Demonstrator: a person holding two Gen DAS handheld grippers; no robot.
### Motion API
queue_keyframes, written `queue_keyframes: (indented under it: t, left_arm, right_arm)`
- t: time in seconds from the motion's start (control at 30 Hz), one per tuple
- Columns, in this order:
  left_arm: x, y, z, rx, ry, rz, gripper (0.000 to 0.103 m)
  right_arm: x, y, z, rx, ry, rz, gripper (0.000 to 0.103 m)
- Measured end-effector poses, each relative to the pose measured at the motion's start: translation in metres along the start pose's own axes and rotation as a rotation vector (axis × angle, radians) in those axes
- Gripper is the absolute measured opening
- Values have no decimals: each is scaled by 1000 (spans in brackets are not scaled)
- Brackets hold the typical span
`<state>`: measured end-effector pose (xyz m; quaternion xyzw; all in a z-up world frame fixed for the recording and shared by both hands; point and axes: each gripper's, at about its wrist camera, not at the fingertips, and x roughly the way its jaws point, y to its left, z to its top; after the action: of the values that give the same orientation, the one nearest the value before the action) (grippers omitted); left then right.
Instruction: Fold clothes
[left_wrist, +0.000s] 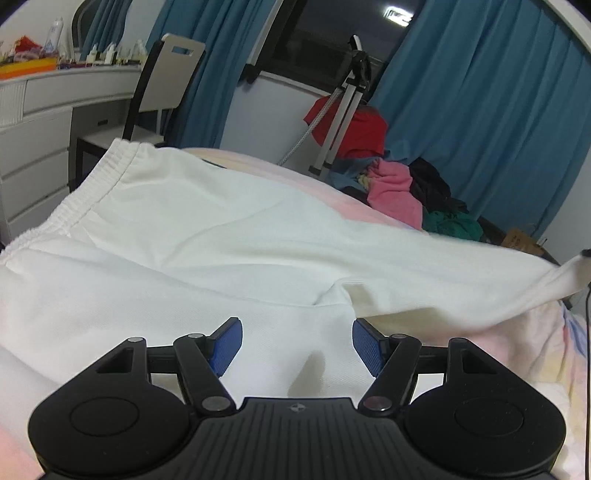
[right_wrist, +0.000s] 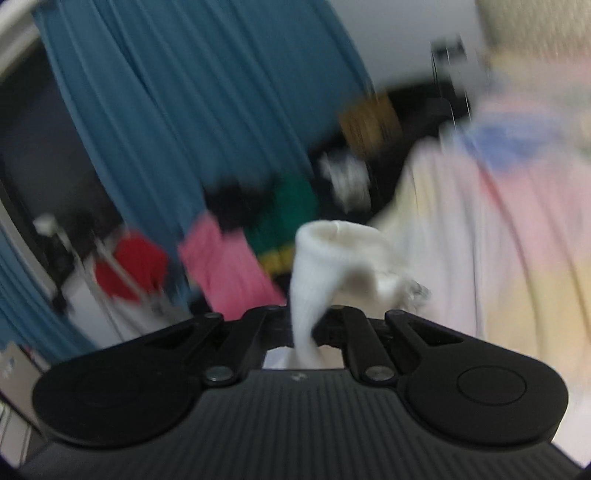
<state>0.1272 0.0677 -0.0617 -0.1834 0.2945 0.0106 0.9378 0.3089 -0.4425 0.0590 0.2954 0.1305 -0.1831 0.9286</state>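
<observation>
White trousers (left_wrist: 207, 236) lie spread on the bed, elastic waistband (left_wrist: 92, 184) at the far left. One leg stretches to the right and is lifted at its cuff (left_wrist: 572, 273). My left gripper (left_wrist: 297, 341) is open and empty, hovering low over the near part of the trousers; its blue pads (left_wrist: 229, 343) stand wide apart. In the blurred right wrist view, my right gripper (right_wrist: 310, 317) is shut on the white trouser cuff (right_wrist: 332, 254), which bunches up between the fingers and rises in front of them.
The bed has a pastel pink and yellow sheet (left_wrist: 546, 354). A pile of pink, green, black and red clothes (left_wrist: 399, 184) sits at its far side by a tripod (left_wrist: 343, 118). Blue curtains (left_wrist: 480, 110) hang behind. A chair (left_wrist: 162, 85) and white dresser (left_wrist: 40, 122) stand at left.
</observation>
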Motion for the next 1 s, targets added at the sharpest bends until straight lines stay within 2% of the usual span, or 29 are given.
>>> queue_keyframes:
  t: [0.1,0.2,0.27,0.37,0.43,0.5,0.6,0.73,0.83,0.93,1.0]
  left_arm:
    - [-2,1,1,-4,-2,-7,68]
    - [-5,-1,0,17,-7,-2,69]
    - [-7,0,-2,23,-3,-1,69]
    - [-8,-3,-4,42,-2,9,69]
    - [-10,-6,-3,57,-8,17,69]
    - [-13,-10,-2,63,-18,20,69]
    - [-18,-13,-1,74,-29,19,70]
    - [-23,-15,-2,82,-27,15,70]
    - [-24,-16,-3,91,-17,12,70]
    - [-27,-21,-2,142,-4,36,71]
    - [-34,-25,0,174,-18,26,75]
  right_arm:
    - [2,-45,4,12,-14,-46,7]
    - [17,-110,-35,25,81,-168,7]
    - [30,-153,-66,88,163,-232,7]
    - [35,-201,-101,153,223,-249,7]
    - [32,-205,-116,121,199,-218,7]
    - [32,-202,-110,109,192,-208,7]
    - [28,-195,-80,92,140,-145,7]
    - [31,-162,-45,-23,81,-79,7]
    - [38,-166,-44,-72,93,-104,7]
    - [52,-197,-72,-51,167,-184,8]
    - [56,-200,-83,-63,187,-199,10]
